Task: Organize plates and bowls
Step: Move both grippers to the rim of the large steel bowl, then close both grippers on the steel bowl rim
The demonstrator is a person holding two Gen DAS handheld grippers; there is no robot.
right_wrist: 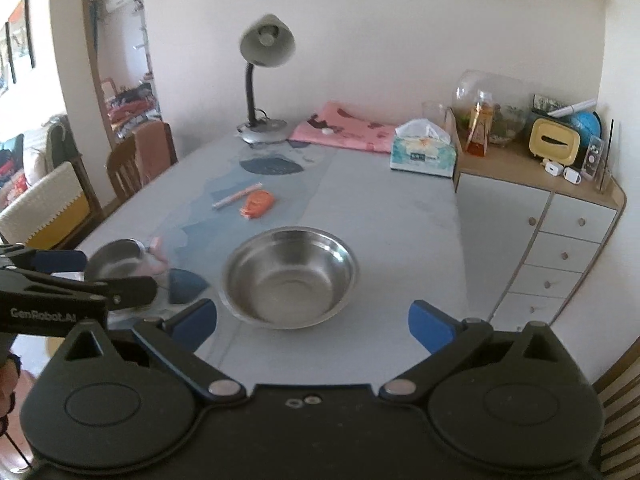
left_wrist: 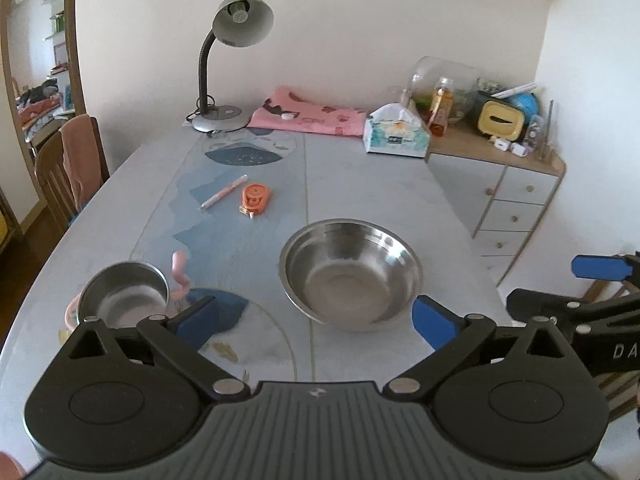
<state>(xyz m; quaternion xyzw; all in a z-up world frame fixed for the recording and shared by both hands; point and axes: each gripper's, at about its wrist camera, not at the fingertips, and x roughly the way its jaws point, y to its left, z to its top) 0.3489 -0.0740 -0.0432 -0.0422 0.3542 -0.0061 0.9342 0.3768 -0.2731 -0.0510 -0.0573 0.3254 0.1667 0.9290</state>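
Both grippers hovered over the near edge of the grey-blue patterned table point(left_wrist: 380, 184) with their blue-padded jaws spread as wide as they go and nothing between them: the left gripper point(left_wrist: 316, 318) faced the gap between the two bowls, the right gripper point(right_wrist: 312, 322) sat just short of the large shallow stainless-steel bowl point(right_wrist: 289, 276). That bowl stood upright and empty near the table's middle. The small deep stainless-steel bowl point(left_wrist: 125, 294) stood well to its left, apparently resting on a pink plastic plate point(left_wrist: 72, 312) with a curled pink handle-like piece beside it; what that piece is could not be told. The likely trouble was the smooth steel: a pinch on the thin rim could slip or tip the big bowl, and lifting the small bowl might drag the pink plate toward the table edge. The grippers were close together, so they might knock each other while reaching. Farther back lay a pink-and-white pen point(left_wrist: 224, 192) and an orange tape dispenser point(left_wrist: 255, 199), clear of the bowls, then a grey gooseneck desk lamp point(left_wrist: 236, 60), a folded pink cloth point(left_wrist: 308, 114) and a tissue box point(left_wrist: 398, 136).
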